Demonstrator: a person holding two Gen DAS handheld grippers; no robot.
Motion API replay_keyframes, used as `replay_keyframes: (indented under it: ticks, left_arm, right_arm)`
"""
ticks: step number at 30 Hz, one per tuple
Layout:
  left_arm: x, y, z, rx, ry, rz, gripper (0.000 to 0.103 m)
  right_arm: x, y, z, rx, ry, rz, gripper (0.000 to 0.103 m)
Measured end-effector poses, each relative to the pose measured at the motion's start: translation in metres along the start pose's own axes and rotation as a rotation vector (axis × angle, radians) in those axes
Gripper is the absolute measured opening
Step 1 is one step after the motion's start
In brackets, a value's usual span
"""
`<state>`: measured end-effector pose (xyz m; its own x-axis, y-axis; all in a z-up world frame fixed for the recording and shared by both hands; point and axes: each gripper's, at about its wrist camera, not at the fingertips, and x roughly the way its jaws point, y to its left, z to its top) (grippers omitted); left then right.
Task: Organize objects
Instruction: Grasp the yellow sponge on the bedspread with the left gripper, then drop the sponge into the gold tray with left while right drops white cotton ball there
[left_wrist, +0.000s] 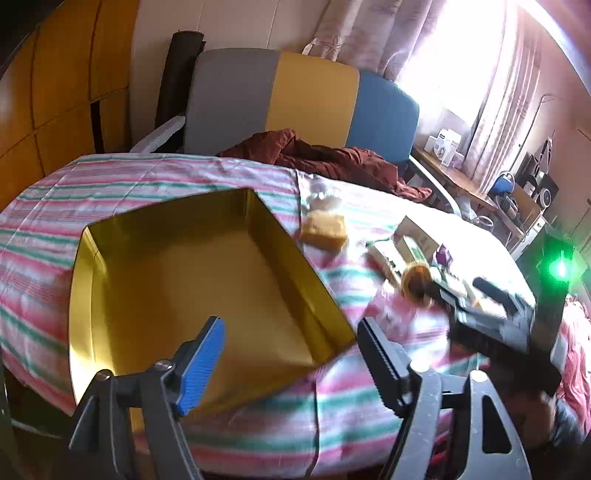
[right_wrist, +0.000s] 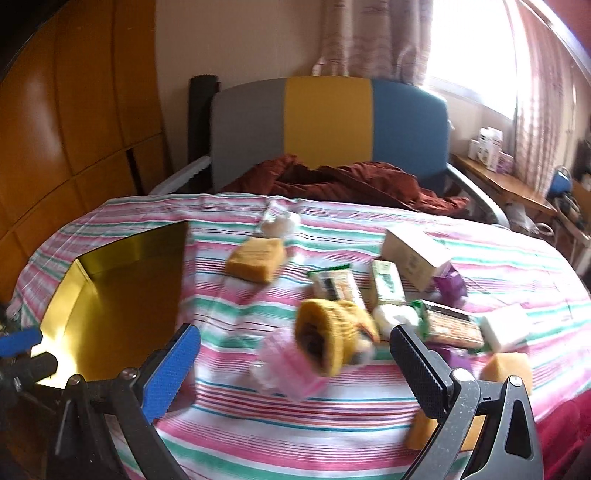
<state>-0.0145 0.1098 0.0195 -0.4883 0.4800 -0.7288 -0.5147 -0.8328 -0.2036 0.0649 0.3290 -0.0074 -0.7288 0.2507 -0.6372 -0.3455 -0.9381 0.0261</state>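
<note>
An open gold box (left_wrist: 192, 280) sits empty on the striped cloth; it also shows at the left of the right wrist view (right_wrist: 122, 295). My left gripper (left_wrist: 291, 350) is open and empty above the box's near right corner. My right gripper (right_wrist: 295, 354) is open and empty just in front of a rolled yellow knit item (right_wrist: 332, 339) and a pink packet (right_wrist: 291, 369). A yellow sponge (right_wrist: 258, 258) lies farther back. Several small boxes and snack packets (right_wrist: 447, 325) cluster at the right. The right gripper shows blurred in the left wrist view (left_wrist: 487, 306).
The striped cloth (right_wrist: 332, 424) covers a round table. A chair with a grey, yellow and blue back (right_wrist: 328, 118) holds a dark red blanket (right_wrist: 351, 181) behind the table. A wooden wardrobe (right_wrist: 74, 110) stands at the left. A cluttered side desk (right_wrist: 509, 184) is at the right.
</note>
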Motion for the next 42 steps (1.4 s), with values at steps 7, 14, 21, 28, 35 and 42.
replay_keyframes:
  ticks: [7, 14, 21, 28, 35, 42]
  left_arm:
    - [0.04, -0.032, 0.065, 0.157, 0.024, 0.029, 0.079]
    - [0.119, -0.064, 0.107, 0.275, 0.148, 0.024, 0.079]
    - [0.198, -0.069, 0.121, 0.253, 0.298, -0.004, 0.078]
    - [0.24, -0.069, 0.125, 0.24, 0.358, 0.022, 0.078]
    - [0.251, -0.064, 0.116, 0.246, 0.366, 0.0, 0.061]
    - [0.177, -0.039, 0.124, 0.191, 0.201, -0.078, 0.058]
  right_arm:
    - [0.004, -0.031, 0.0, 0.041, 0.008, -0.044, 0.103]
    - [-0.005, -0.053, 0.014, 0.054, -0.029, -0.059, 0.103]
    - [-0.003, -0.074, 0.027, 0.07, -0.037, -0.065, 0.103]
    - [0.007, -0.089, 0.033, 0.085, -0.021, -0.071, 0.103]
    - [0.019, -0.093, 0.042, 0.072, -0.004, -0.064, 0.103]
    - [0.031, -0.083, 0.075, 0.029, 0.018, 0.02, 0.103]
